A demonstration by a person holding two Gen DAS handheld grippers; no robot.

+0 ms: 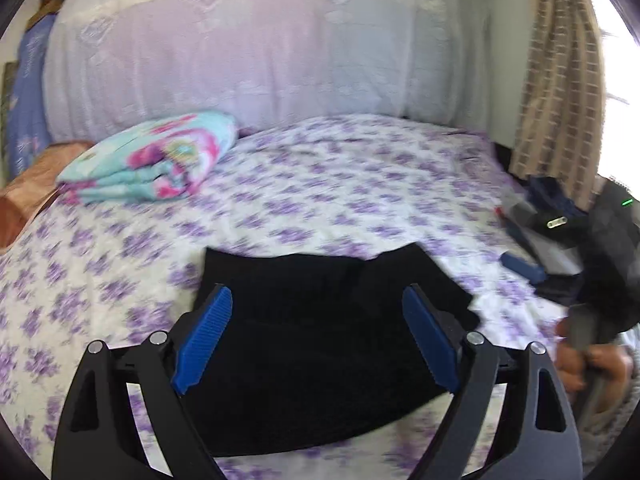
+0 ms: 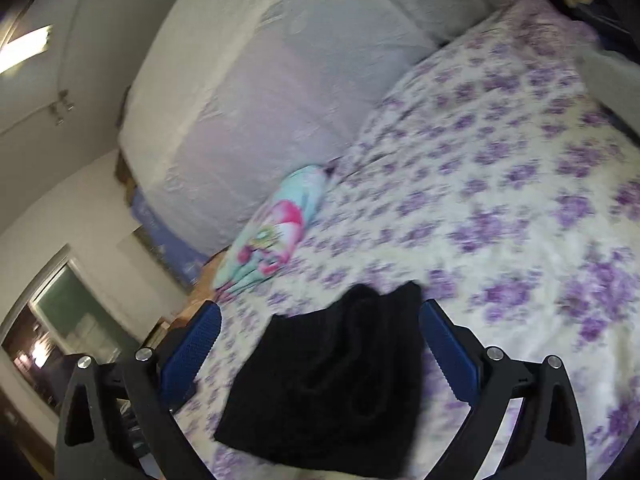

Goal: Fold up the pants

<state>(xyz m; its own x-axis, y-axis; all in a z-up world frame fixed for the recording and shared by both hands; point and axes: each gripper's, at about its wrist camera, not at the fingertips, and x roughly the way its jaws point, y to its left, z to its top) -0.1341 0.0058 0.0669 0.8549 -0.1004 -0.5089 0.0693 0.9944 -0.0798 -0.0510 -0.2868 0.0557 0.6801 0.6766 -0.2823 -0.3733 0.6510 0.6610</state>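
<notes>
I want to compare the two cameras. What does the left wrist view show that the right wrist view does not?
Only the left wrist view: the curtain, the right gripper and the hand holding it. Only the right wrist view: a ceiling light and a window. Both: the folded black pants on the flowered bedsheet, the colourful folded blanket, and open blue-padded jaws with nothing gripped.

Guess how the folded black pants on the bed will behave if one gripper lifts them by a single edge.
The black pants are probably floppy: the top layer already wrinkles and lies uneven in the right wrist view. The fold would likely fall open, since nothing pins the layers. They look light and unlikely to slide on the floral bedsheet.
</notes>
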